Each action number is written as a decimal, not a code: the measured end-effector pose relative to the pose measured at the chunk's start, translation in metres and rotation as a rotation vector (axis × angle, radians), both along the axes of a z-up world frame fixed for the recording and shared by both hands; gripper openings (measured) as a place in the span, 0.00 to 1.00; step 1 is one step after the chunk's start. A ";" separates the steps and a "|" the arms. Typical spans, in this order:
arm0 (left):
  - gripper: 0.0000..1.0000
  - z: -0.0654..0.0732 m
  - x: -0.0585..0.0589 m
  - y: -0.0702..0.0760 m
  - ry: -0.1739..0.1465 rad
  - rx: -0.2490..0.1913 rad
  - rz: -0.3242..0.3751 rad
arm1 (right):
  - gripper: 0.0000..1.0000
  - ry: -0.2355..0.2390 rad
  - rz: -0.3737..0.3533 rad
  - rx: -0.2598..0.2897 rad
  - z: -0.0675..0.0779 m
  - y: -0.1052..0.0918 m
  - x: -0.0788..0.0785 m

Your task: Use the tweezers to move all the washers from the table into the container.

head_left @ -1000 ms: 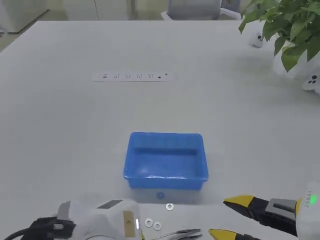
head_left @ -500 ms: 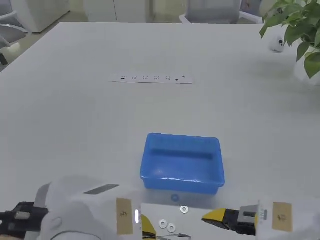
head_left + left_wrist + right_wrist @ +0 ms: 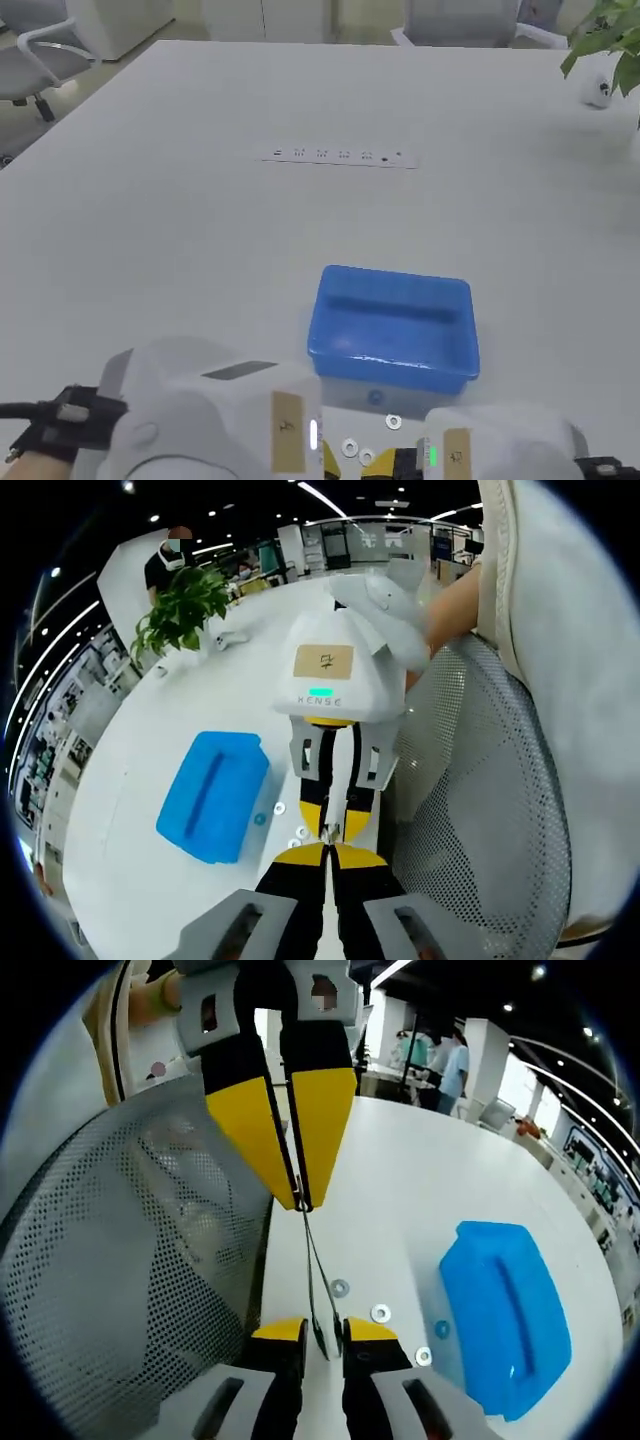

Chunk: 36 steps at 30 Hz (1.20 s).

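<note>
Left gripper (image 3: 300,1200) is clamped shut on the joined end of the tweezers (image 3: 312,1260). Right gripper (image 3: 325,1332) faces it, jaws narrowly apart with the tweezers' two arms between them; actual contact cannot be told. Three washers (image 3: 380,1312) lie loose on the white tabletop (image 3: 200,230), between the grippers and the near wall of the blue container (image 3: 395,325).

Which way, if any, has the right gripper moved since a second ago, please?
Yes: in head view, the right gripper moved left, from right of the blue plastic container to below its front wall.
</note>
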<state>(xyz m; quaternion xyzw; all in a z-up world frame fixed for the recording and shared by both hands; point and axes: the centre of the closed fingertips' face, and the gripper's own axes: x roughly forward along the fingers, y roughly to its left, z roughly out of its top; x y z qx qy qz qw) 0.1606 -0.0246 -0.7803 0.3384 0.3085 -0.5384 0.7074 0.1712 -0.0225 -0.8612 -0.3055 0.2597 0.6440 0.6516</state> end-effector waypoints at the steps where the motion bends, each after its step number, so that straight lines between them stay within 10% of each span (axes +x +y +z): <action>1: 0.00 0.001 0.000 0.001 -0.002 -0.001 0.001 | 0.07 -0.005 0.005 0.010 0.001 0.003 0.002; 12: 0.00 0.018 0.009 0.020 -0.022 0.039 0.011 | 0.07 0.069 0.004 0.131 0.014 0.040 0.007; 36: 0.00 0.007 0.019 0.024 0.098 0.104 -0.036 | 0.12 0.179 -0.032 0.123 0.007 0.044 0.006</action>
